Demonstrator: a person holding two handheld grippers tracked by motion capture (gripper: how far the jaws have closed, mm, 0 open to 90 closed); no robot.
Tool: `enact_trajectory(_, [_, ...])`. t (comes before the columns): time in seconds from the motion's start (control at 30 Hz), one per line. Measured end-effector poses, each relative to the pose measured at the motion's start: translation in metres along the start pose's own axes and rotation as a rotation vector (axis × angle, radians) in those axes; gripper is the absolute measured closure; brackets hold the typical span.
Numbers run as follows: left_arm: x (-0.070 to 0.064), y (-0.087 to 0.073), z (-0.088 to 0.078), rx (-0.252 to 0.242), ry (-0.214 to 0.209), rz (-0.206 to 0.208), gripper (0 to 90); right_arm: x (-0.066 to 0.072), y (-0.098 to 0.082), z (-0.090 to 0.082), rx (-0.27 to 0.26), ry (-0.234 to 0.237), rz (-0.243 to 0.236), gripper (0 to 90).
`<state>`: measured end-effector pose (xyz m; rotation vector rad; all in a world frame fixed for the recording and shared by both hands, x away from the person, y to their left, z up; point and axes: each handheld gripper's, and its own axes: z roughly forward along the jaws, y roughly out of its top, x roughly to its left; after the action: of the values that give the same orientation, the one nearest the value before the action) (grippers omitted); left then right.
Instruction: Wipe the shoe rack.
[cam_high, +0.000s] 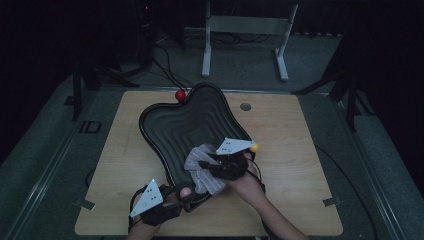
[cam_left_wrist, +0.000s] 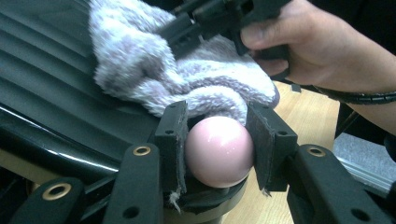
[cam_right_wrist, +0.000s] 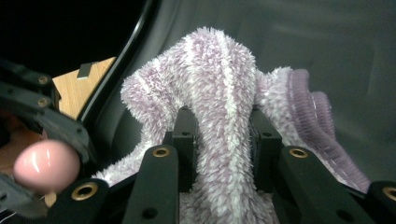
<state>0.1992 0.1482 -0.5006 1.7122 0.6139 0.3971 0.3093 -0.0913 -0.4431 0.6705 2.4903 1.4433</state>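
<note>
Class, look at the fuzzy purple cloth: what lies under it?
The ridged black tray lies under the fuzzy purple cloth. Whatever sits on the tray beneath its folds is covered.

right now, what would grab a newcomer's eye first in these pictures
First, the big black wavy-edged tray with stepped ridges, lying across the middle of the wooden table. Next, the fluffy lilac-and-white striped sock on the tray's near end, pinched by the right hand-held gripper. Then the glossy pink ball at the tray's near corner, clamped in the left hand-held gripper.
</note>
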Motion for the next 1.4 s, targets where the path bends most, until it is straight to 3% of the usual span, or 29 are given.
enact_trajectory(0.33, [0.000,0.000,0.000,0.000,-0.001,-0.003,60.3,-0.008,0.045,-0.001,-0.081,-0.014,-0.011,69.8])
enact_trajectory(0.37, [0.000,0.000,0.000,0.000,-0.001,0.000,60.3,-0.010,0.060,0.001,-0.097,-0.012,-0.017,69.8])
enact_trajectory(0.53, [0.000,0.000,0.000,0.000,-0.002,-0.001,60.3,-0.011,0.086,0.010,-0.123,-0.006,-0.024,69.8])
enact_trajectory(0.6, [0.000,0.000,0.000,0.001,-0.002,-0.002,60.3,-0.013,0.104,0.022,-0.128,-0.005,-0.025,69.7])
enact_trajectory(0.8, [0.000,0.000,0.000,0.001,-0.004,0.000,60.3,-0.021,0.130,0.044,-0.116,-0.022,-0.026,69.7])
enact_trajectory(1.1, [0.000,0.000,0.000,0.001,-0.005,-0.001,60.3,-0.027,0.142,0.076,-0.082,-0.050,-0.016,69.0])
enact_trajectory(1.17, [0.000,0.000,-0.001,0.001,-0.003,-0.002,60.3,-0.028,0.140,0.088,-0.052,-0.052,-0.011,68.8])
enact_trajectory(1.4, [0.000,0.000,-0.001,0.002,-0.003,-0.001,60.3,-0.024,0.129,0.085,-0.027,-0.066,-0.047,69.4])
